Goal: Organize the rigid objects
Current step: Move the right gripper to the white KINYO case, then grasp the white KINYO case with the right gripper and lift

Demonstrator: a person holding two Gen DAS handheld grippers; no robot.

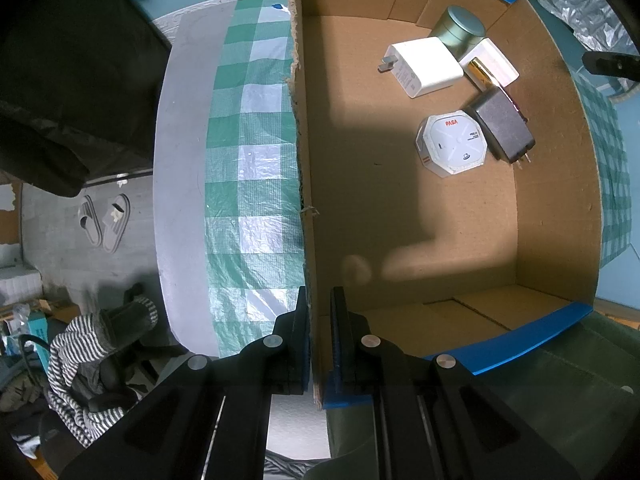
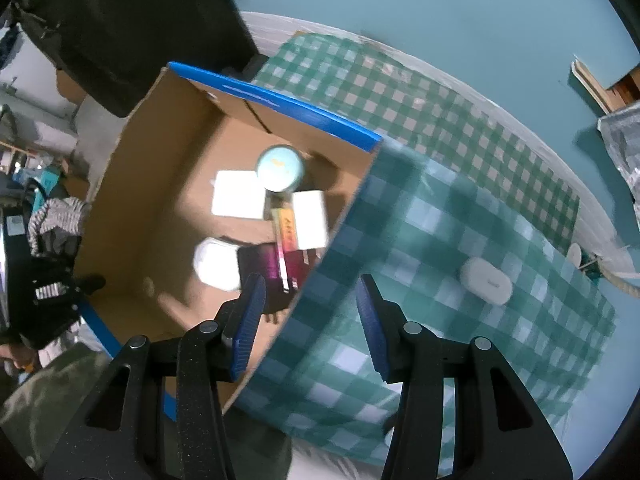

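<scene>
- The cardboard box (image 1: pixel 440 220) is sitting on the table's green checked cloth (image 1: pixel 256 152), open side up, blue band along its rim.
- Inside, grouped toward one corner: a white charger (image 1: pixel 424 66), a round green tin (image 1: pixel 460 26), a gold battery (image 1: pixel 482 74) lying against a small white block (image 1: pixel 496 60), a black adapter (image 1: pixel 504 128), and a white hexagonal piece (image 1: pixel 454 144) just beside the adapter.
- The left gripper (image 1: pixel 319 336) is pointing down, its jaws narrow and clamping the box's near side wall.
- The right gripper (image 2: pixel 310 320) is hanging over the box's other wall, jaws parted, nothing between the pads.
- A white oval case (image 2: pixel 486 282) is lying on the cloth outside the box, well apart from it.
- A pair of slippers (image 1: pixel 106 220) is resting on the floor beyond the table.
</scene>
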